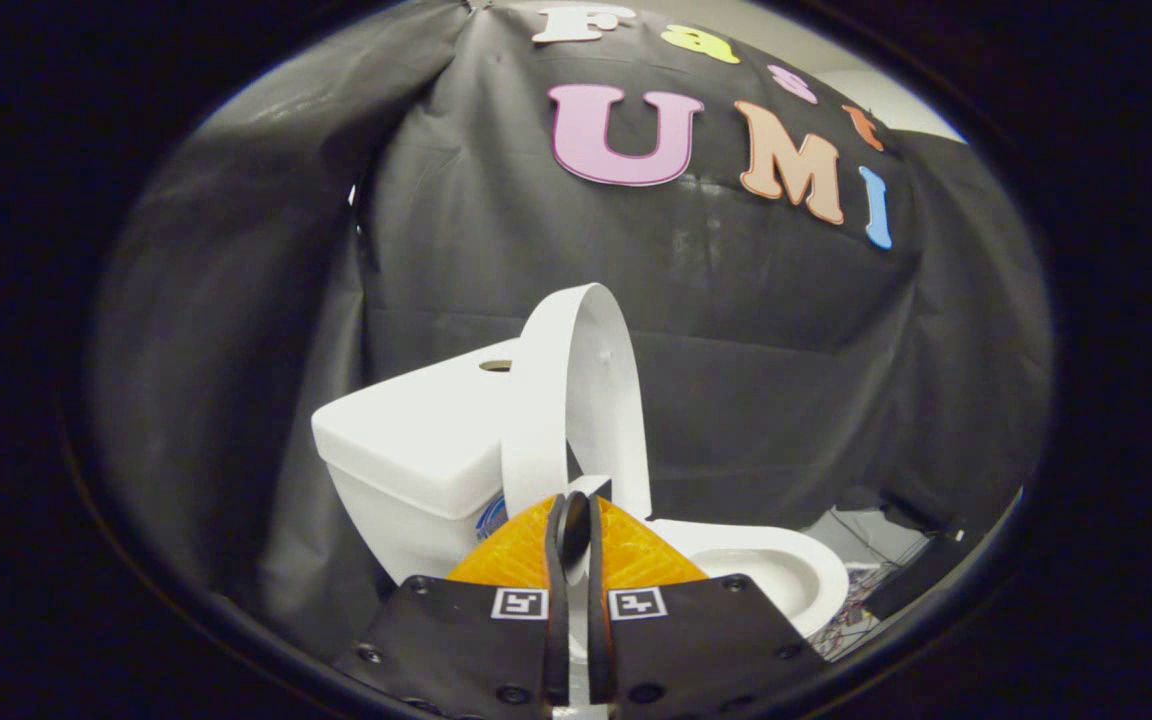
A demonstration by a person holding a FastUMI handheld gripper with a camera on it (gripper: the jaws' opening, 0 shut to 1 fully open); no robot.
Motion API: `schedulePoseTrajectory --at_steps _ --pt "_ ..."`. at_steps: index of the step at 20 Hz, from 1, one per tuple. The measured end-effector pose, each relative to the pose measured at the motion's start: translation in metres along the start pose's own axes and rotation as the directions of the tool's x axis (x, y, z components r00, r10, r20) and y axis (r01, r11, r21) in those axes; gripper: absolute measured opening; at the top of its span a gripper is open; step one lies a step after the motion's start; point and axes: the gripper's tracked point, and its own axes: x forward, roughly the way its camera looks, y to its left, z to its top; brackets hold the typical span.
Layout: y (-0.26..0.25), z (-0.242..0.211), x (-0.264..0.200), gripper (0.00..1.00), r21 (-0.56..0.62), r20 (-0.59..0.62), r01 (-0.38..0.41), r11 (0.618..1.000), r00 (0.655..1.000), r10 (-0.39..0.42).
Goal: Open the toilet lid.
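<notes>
We see a white toilet lid (576, 400) standing nearly upright against the tank (416, 440), just beyond our gripper (573, 520), whose fingers sit almost together with nothing between them. The bowl (776, 565) lies open beside the fingers. If the lid is not leaning fully back, we judge it could fall shut again.

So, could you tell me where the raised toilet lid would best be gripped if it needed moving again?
Grip the toilet lid at its thin curved free rim, near the top, coming from the bowl side. It stands almost upright against the tank, so only that edge offers two opposing faces. The hand-held gripper, fingers nearly closed and empty, would likely need to open first.
</notes>
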Motion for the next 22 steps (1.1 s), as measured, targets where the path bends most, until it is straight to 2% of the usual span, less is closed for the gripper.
schedulePoseTrajectory --at_steps 1,2,3,4,9,13,14,16,22 --pt "0.002 -0.002 0.004 0.08 -0.002 -0.01 0.007 1.0 1.0 -0.007" --pt "0.002 0.0 0.002 0.15 -0.001 -0.005 0.02 1.0 1.0 -0.02" --pt "0.003 -0.003 0.004 0.15 0.003 -0.02 0.024 1.0 1.0 -0.024" --pt "0.01 -0.004 0.005 0.15 0.007 -0.025 -0.006 1.0 1.0 0.006" --pt "0.026 -0.008 -0.014 0.79 0.049 -0.057 -0.108 0.993 0.992 0.11" --pt "0.021 -0.009 -0.037 0.8 0.063 -0.04 -0.15 0.987 0.987 0.153" --pt "0.018 -0.011 -0.042 0.92 0.068 -0.041 -0.159 0.985 0.986 0.162" --pt "0.007 -0.013 -0.051 0.98 0.069 -0.047 -0.16 0.985 0.985 0.163" --pt "-0.027 0.001 -0.078 0.98 0.018 -0.012 -0.196 0.981 0.981 0.196"
